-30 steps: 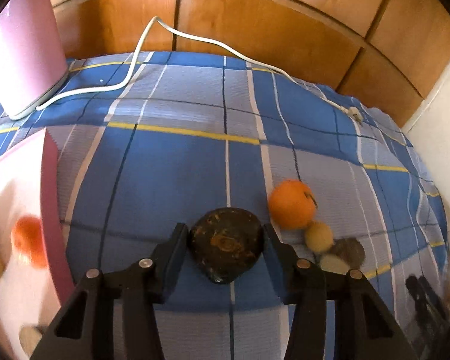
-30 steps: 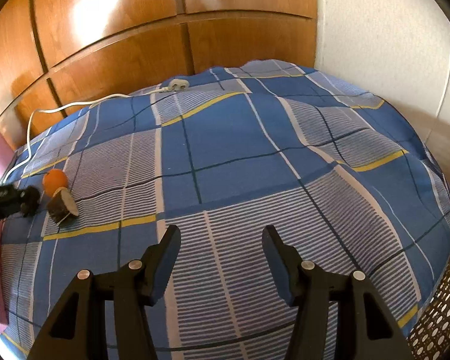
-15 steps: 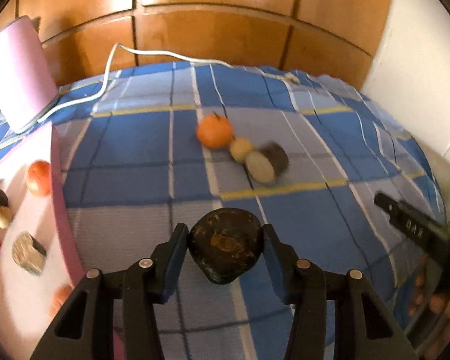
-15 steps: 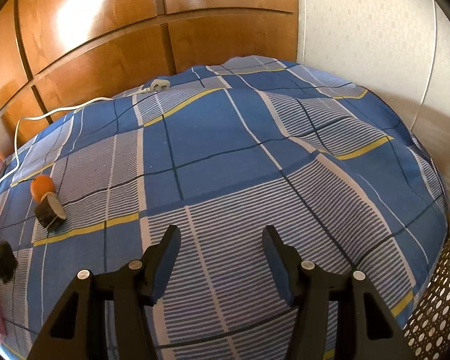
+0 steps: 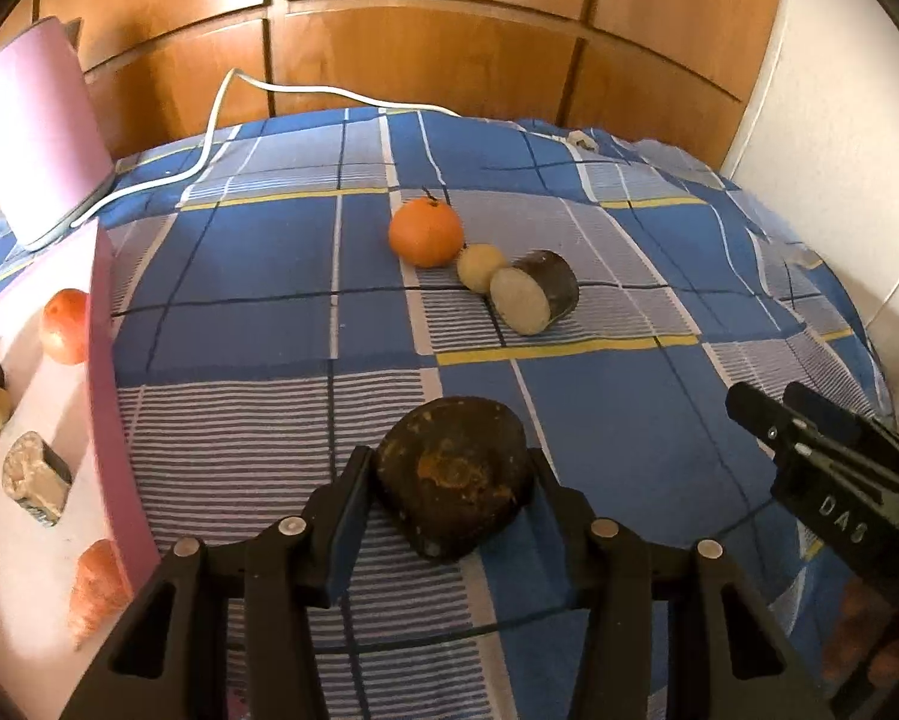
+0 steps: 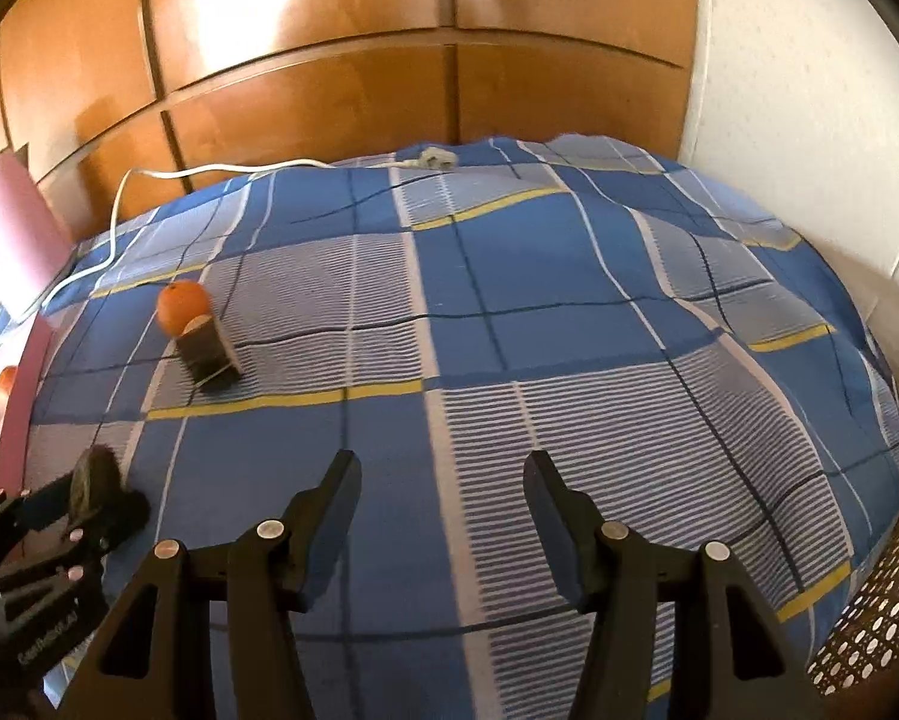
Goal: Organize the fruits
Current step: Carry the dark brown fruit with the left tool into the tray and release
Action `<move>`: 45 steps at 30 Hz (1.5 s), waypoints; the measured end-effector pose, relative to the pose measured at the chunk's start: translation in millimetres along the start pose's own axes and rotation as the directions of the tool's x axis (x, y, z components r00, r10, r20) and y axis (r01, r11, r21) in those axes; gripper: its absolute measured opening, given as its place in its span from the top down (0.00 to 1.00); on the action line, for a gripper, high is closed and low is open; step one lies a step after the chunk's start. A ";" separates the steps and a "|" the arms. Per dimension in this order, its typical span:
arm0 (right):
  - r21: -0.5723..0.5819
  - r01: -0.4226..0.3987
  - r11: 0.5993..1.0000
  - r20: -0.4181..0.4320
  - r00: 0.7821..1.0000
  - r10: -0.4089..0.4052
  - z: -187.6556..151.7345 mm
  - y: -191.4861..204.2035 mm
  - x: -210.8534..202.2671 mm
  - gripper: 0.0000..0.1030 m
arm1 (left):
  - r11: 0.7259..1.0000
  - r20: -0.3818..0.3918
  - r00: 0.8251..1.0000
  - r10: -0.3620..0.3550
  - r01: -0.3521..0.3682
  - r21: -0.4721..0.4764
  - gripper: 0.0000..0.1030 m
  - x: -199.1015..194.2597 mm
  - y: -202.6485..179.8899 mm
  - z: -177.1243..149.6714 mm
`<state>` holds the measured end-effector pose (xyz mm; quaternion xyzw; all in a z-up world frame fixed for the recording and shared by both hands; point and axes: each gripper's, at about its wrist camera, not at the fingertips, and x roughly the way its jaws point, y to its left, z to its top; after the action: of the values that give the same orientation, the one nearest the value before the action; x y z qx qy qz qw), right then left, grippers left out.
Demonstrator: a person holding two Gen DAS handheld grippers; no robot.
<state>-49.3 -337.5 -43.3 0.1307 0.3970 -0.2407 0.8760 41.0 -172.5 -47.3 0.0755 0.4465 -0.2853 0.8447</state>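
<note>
My left gripper [image 5: 452,480] is shut on a dark brown, rough fruit piece [image 5: 455,474], held above the blue checked bedspread [image 5: 239,264]. Farther out on the cloth lie an orange [image 5: 425,232], a small yellowish round fruit [image 5: 479,267] and a dark-skinned cut piece with a pale face [image 5: 533,291], all touching in a row. A pink tray [image 5: 104,360] at the left holds several fruit pieces. My right gripper [image 6: 440,471] stands open with nothing between its fingers; it also shows at the right edge of the left wrist view [image 5: 809,438]. The right wrist view shows the orange [image 6: 182,300] and the left gripper [image 6: 83,504].
A white cable [image 5: 221,114] runs across the far side of the bed to a pink upright object [image 5: 35,132]. Wooden cupboard doors [image 5: 449,30] stand behind, a white wall [image 6: 809,60] at the right. A perforated basket [image 6: 869,630] sits at the bed's right corner.
The left gripper swung with the dark piece toward the pink tray, so the orange group now lies farther out. The right gripper shifted and has come into the left view.
</note>
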 end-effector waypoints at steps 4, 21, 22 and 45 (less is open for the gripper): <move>-0.015 0.016 1.000 0.006 1.000 -0.016 -1.0 4.8 -2.9 0.44 | 0.999 0.041 0.999 -0.017 0.018 -0.029 0.52 -18.4 6.9 4.3; -0.043 0.001 0.999 0.013 1.000 0.000 -3.6 19.1 -8.8 0.45 | 0.932 0.198 0.967 0.163 -0.085 -0.352 0.52 -117.2 121.7 0.0; -0.041 -0.002 0.999 0.014 1.000 0.002 -3.5 19.4 -9.1 0.45 | 0.913 0.192 0.962 0.194 -0.105 -0.395 0.52 -120.4 134.6 -4.3; 0.065 0.042 0.997 -0.016 0.999 -0.041 -3.6 -5.1 4.0 0.44 | 0.738 0.079 0.910 0.407 -0.277 -0.616 0.47 -114.6 217.6 -45.2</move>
<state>-52.0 -341.6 -48.8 0.1529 0.3981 -0.2706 0.8631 78.2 72.0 -10.3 -0.1405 0.4001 0.0230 0.9053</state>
